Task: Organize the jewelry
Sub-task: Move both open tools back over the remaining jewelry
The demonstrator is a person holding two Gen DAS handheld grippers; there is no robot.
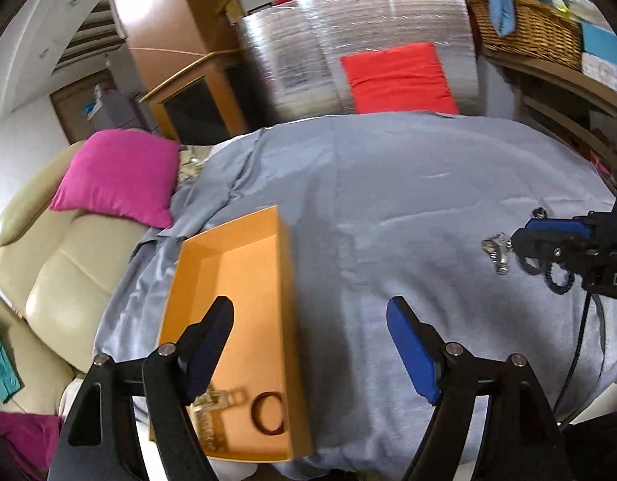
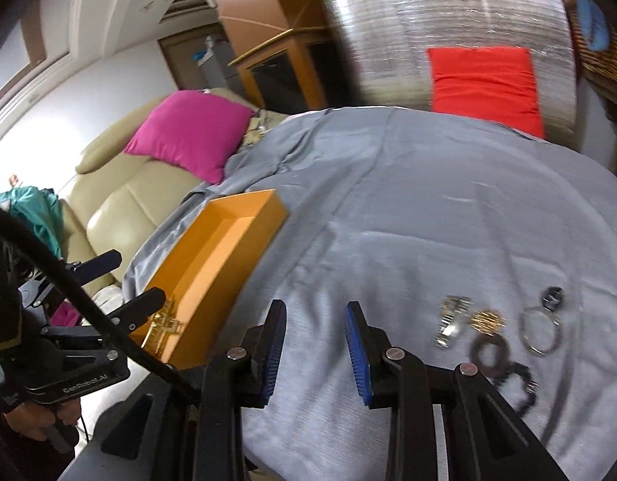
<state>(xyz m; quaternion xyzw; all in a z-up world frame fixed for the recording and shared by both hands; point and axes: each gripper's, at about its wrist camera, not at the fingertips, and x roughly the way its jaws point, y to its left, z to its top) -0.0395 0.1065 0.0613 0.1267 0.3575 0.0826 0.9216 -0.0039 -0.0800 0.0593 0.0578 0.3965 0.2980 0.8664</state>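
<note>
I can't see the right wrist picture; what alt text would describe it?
An empty right gripper, partly open, hangs over a grey cloth. Loose jewelry lies to its right; an orange box with a gold piece sits left, beside the left gripper.

Right tongs (image 2: 316, 344) apart, empty — jewelry (image 2: 486, 322) on grey cloth (image 2: 388, 220).

Box (image 2: 212, 264) left on the cloth (image 2: 388, 200) — jewelry (image 2: 488, 332) lies well right.

Orange box (image 1: 244, 264) holds gold chain (image 1: 212, 413) and brown ring (image 1: 270, 413).
</note>
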